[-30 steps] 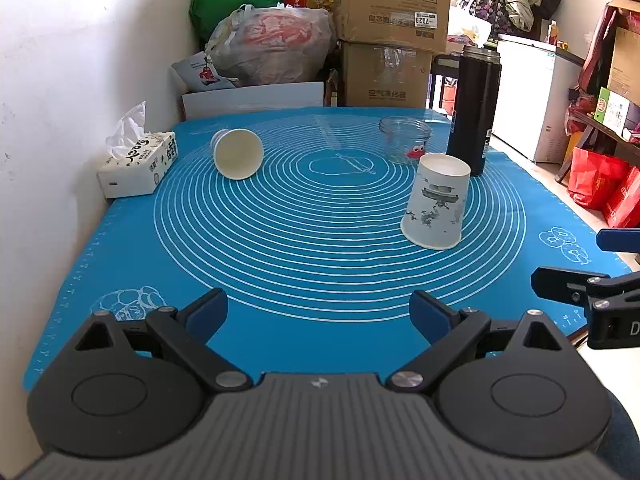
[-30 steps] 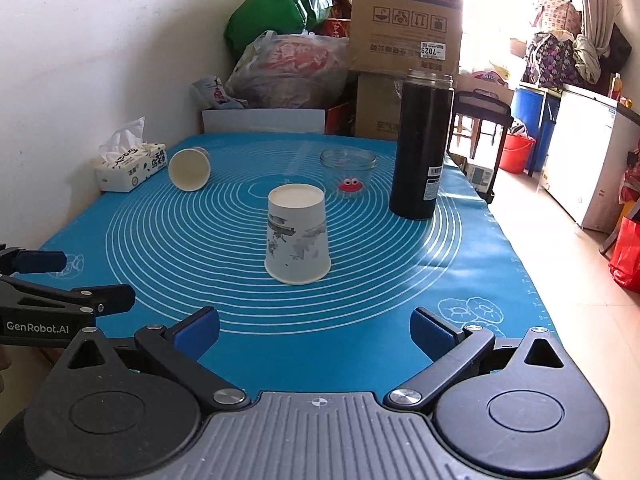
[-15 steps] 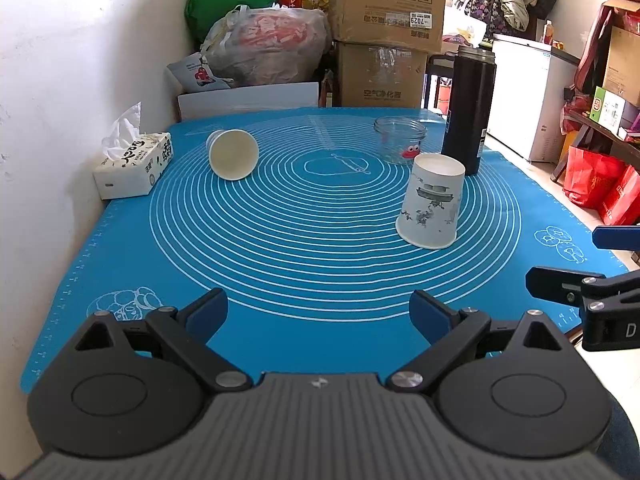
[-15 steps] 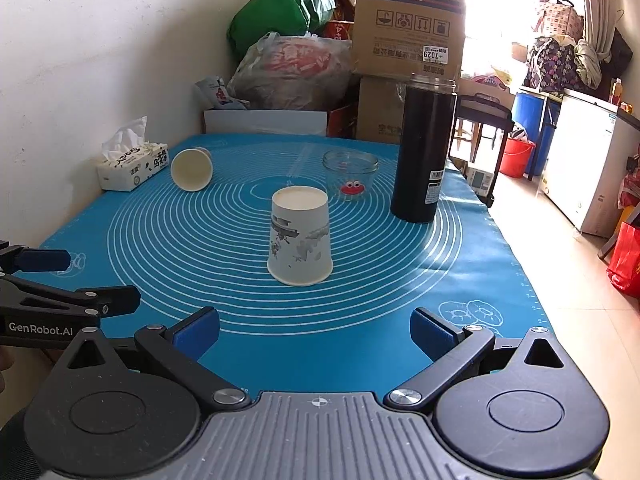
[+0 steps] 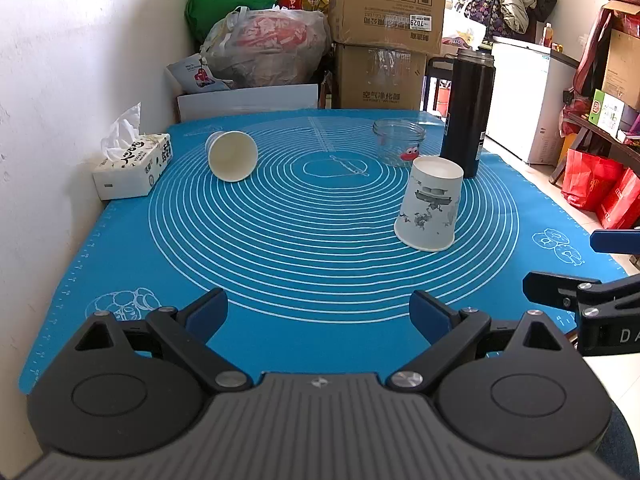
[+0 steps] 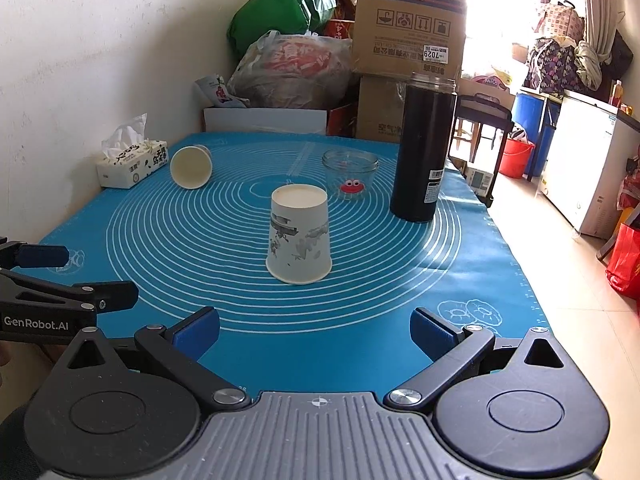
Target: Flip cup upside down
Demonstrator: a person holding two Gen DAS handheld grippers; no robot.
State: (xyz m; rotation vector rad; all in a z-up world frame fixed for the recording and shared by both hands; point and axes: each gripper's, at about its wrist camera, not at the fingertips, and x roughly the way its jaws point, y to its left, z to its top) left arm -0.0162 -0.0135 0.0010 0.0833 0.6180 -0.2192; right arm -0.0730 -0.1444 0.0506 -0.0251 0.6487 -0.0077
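A printed paper cup (image 5: 430,206) stands upside down, rim on the blue mat (image 5: 280,264); it also shows in the right wrist view (image 6: 299,234). A plain paper cup (image 5: 232,156) lies on its side at the back left, mouth toward me, also in the right wrist view (image 6: 191,167). My left gripper (image 5: 319,314) is open and empty over the mat's near edge. My right gripper (image 6: 315,330) is open and empty, near the front edge, short of the printed cup.
A tall black flask (image 6: 422,148) and a small glass jar (image 6: 350,174) stand behind the printed cup. A tissue box (image 5: 134,164) sits at the left by the wall. Boxes and bags (image 5: 384,32) are stacked behind the table. The floor drops off at the right.
Both grippers have moved slightly; the view has shifted a little toward the table. The cups have not moved.
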